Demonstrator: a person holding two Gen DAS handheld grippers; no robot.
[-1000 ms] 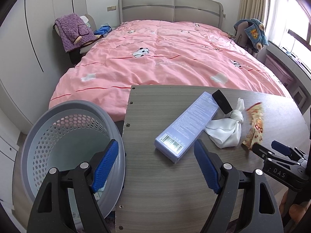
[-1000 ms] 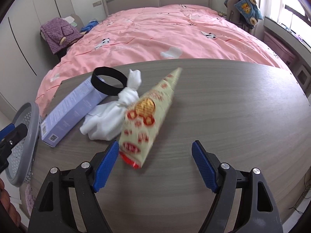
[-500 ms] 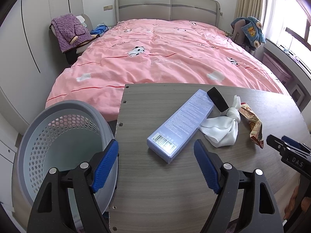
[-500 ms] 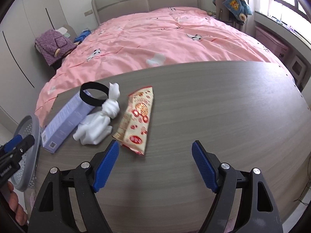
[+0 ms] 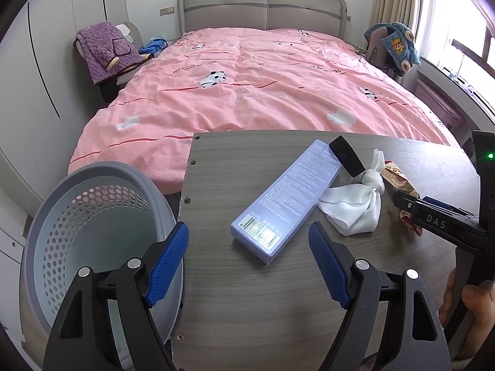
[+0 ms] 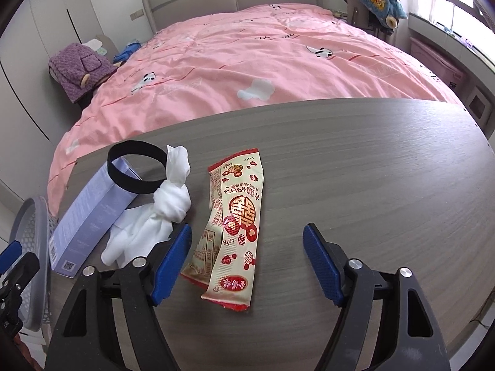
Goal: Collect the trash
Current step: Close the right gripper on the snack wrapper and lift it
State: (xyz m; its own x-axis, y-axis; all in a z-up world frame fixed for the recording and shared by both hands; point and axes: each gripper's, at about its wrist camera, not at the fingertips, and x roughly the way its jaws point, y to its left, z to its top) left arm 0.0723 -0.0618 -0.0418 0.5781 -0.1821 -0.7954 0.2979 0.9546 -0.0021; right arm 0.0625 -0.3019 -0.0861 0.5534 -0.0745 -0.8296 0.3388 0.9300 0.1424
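- Bedroom: a bed (image 5: 247,86) under a creased pink quilt with panda prints and a padded grey headboard stands behind a grey wood-grain bench (image 6: 355,170) with a matt laminate top.
- A round grey plastic basket (image 5: 92,216) with a perforated honeycomb wall stands beside the bench's left edge, tilted toward the camera.
- On the bench: a long rectangular lilac carton (image 5: 287,198) with a barcode end; a black elastic band (image 6: 136,170) leaning on its far end; a knotted white cloth (image 6: 167,207), soft and crumpled, just beside the carton.
- Task item: a flat, glossy cream-and-red snack wrapper (image 6: 238,225) lies on the bench right of the cloth, its lower end between the right gripper's fingers, touched by neither.
- Left gripper (image 5: 247,256): jaws wide, empty, blue ribbed pads, straddling the bench edge by the basket.
- Right gripper (image 6: 247,259): jaws apart, having just been narrowing, nothing gripped.
- Change: a second ago the wrapper was up off the bench and blurred; now it lies flat.
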